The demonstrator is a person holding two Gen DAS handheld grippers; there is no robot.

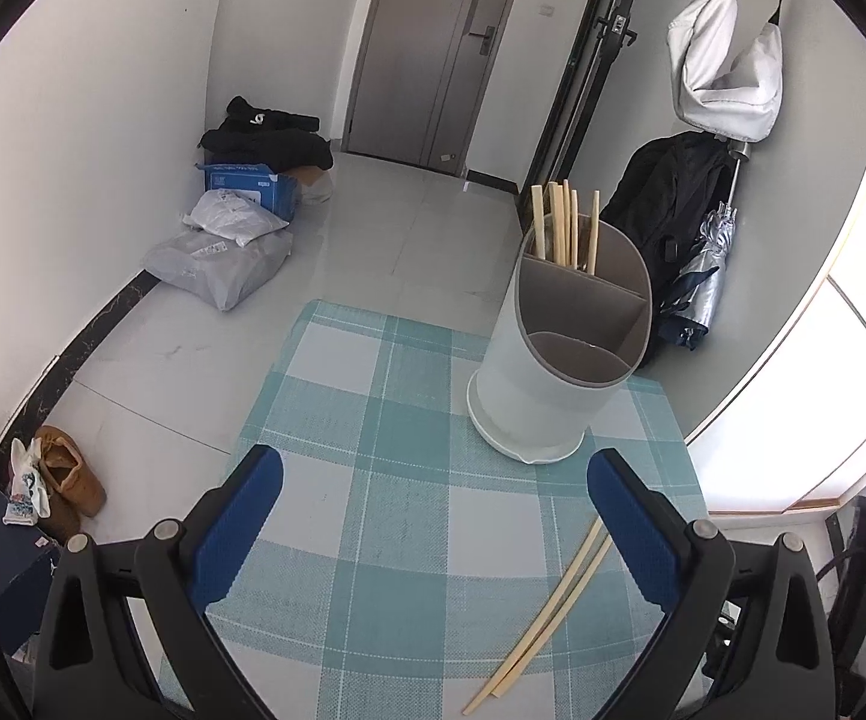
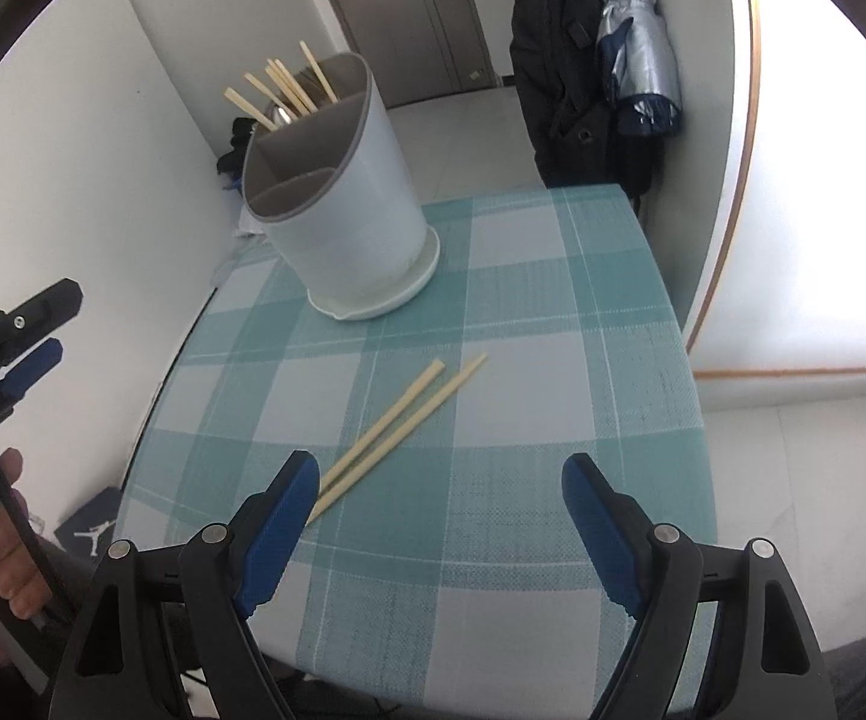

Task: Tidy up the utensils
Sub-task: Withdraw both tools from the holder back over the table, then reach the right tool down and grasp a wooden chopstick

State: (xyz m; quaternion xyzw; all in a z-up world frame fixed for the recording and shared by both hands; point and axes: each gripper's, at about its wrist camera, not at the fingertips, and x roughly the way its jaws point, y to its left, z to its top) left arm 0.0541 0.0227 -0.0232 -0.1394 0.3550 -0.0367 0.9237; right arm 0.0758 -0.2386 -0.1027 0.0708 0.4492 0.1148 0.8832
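Wooden chopsticks (image 2: pixel 399 429): two lie flat on my checked surface (image 2: pixel 511 420), near the holder (image 2: pixel 342 204) | right hand-held gripper (image 2: pixel 440 531) wide open, empty, just beside them | left hand-held gripper (image 1: pixel 433 531) open too | step: reaching | next: close on one stick.

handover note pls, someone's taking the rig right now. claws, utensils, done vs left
Left claw: open, empty, over the checked tablecloth.
Right claw: open, empty, pointing down at the table; its left pad sits close to the near ends of the loose chopsticks, not gripping them.
Utensil holder: upright at the far side of the table, three compartments. Several chopsticks already stand in the back compartment; the two nearer compartments look empty.
Done: most chopsticks are in the holder.
Left: the two loose chopsticks lying side by side on the cloth need picking up and dropping into the back compartment.
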